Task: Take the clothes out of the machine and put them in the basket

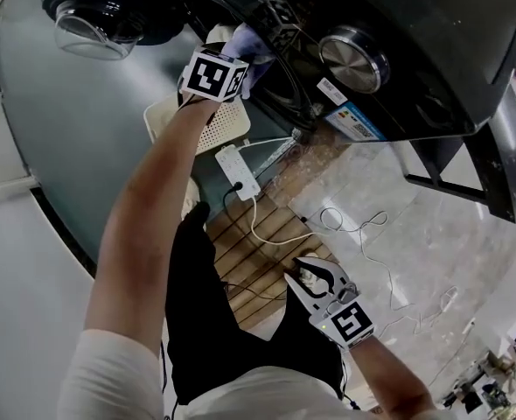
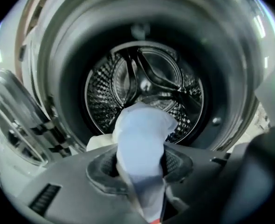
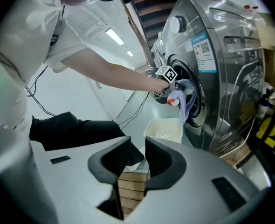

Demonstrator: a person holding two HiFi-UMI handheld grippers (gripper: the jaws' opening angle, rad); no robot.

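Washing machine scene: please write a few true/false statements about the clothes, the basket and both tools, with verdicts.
1. The left tool is clamped on a pale blue garment at the mouth of the washing machine. True.
2. The right tool holds a garment too. False: its jaws stand apart with nothing between them.
3. A white basket stands on the floor below the machine's door opening. True.
4. The pale blue garment lies in the basket. False: it hangs from the left tool, above the basket.
5. The machine's door is shut. False: it is open, and the drum shows.
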